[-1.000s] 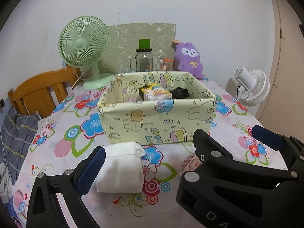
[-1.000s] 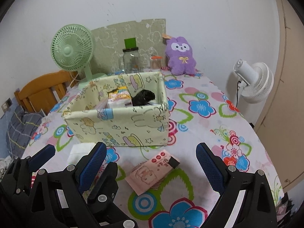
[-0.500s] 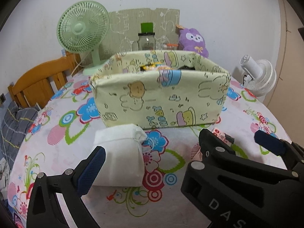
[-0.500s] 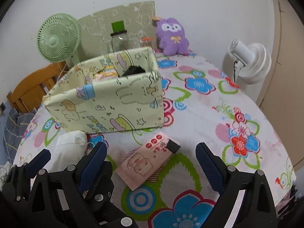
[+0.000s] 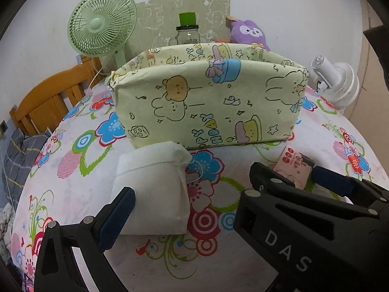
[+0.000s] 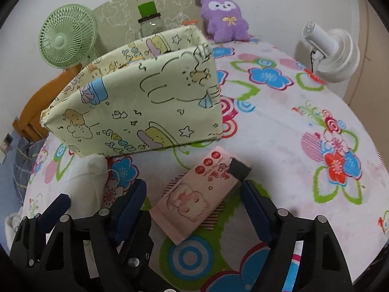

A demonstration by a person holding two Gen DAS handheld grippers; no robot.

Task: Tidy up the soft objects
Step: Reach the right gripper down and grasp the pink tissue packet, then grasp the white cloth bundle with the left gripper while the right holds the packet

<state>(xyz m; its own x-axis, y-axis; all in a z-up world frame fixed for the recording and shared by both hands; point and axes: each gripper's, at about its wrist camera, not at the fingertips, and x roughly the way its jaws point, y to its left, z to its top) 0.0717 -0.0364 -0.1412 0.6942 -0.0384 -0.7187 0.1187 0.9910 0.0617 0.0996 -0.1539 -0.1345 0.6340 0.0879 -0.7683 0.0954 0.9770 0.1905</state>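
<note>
A white soft pouch [image 5: 153,185] lies on the flowered tablecloth in front of a yellow-green cartoon fabric box [image 5: 206,102]. My left gripper [image 5: 194,192] stands open over the pouch. Its left finger [image 5: 116,219] is at the pouch's left edge, and its right finger is hidden behind the other gripper. A pink tissue packet [image 6: 197,194] lies between the fingers of my right gripper [image 6: 192,189]. Those jaws are closing, with both pads still just clear of the packet. A purple plush [image 6: 223,17] sits behind the box [image 6: 136,102].
At the back stand a green desk fan [image 5: 102,24] and a glass jar [image 5: 187,34] with a green lid. A white fan [image 5: 338,82] is off the table's right side and a wooden chair [image 5: 48,102] is at its left. The rounded table edge runs close on both sides.
Both grippers have come down toward the table, so the box looks bigger and its inside has dropped out of sight. The right jaws have narrowed around the pink packet.
</note>
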